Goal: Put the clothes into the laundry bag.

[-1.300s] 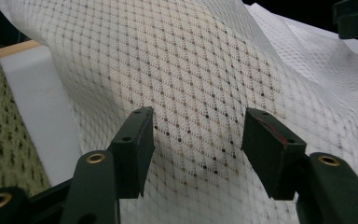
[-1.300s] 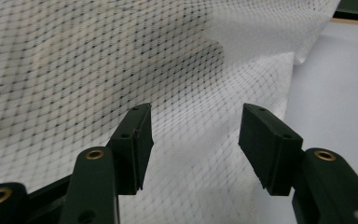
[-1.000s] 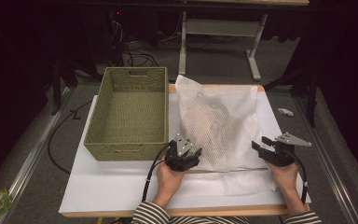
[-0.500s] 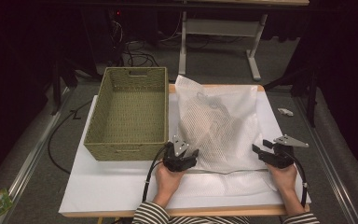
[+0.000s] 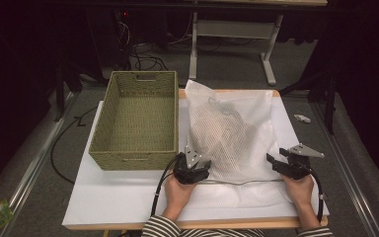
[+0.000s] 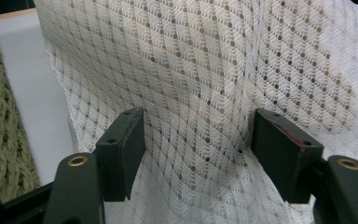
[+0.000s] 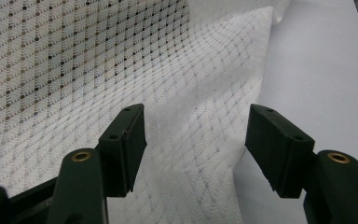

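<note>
White foam-board table top carried everything: woven green basket on its left half, white mesh laundry bag lying flat just beside the basket on its right, something bundled inside it, too blurred to identify. You had both tools at the bag's near edge. Left gripper sat at the near left corner, right gripper at the near right corner. Both sets of jaws had just been opening; a second before, they stood narrower at the same corners. In each gripper view the mesh lay between spread pads and none of them pressed it. So you'd let go: the bag rested on the table, basket empty. My read: spreading step was finished, and moving the bag needs a fresh grip.
</note>
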Demonstrator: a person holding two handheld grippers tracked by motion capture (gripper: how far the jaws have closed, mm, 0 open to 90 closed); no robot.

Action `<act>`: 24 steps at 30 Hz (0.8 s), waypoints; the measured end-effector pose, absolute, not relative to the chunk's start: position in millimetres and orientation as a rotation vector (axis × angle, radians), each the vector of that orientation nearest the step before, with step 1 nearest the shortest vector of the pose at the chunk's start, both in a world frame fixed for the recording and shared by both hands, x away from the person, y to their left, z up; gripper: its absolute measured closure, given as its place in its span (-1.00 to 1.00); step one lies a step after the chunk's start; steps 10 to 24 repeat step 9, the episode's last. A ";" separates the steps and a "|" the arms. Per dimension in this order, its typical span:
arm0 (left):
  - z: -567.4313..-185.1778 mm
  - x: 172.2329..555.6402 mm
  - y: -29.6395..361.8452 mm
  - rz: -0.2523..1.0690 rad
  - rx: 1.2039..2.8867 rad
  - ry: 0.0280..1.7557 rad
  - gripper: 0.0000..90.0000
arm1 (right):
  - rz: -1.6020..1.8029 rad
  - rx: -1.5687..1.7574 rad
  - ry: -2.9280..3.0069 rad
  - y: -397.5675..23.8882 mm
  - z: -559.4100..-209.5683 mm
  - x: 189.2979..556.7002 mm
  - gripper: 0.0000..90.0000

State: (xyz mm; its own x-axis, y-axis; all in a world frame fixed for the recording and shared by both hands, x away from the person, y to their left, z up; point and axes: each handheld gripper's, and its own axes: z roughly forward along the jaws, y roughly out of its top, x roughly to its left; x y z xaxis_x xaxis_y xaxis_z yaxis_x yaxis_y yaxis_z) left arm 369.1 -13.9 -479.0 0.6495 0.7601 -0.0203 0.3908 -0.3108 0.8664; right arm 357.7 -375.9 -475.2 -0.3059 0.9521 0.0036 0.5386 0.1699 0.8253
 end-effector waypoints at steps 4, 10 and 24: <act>-479.1 369.2 -13.0 0.469 1.931 0.916 -0.21 | 1.021 1.415 1.915 -376.0 -475.1 357.1 -0.17; -479.2 368.9 -13.1 0.458 1.942 0.921 -0.22 | 1.029 1.419 1.909 -376.6 -475.3 357.4 -0.18; -479.2 368.9 -13.1 0.458 1.942 0.921 -0.22 | 1.029 1.419 1.909 -376.6 -475.3 357.4 -0.18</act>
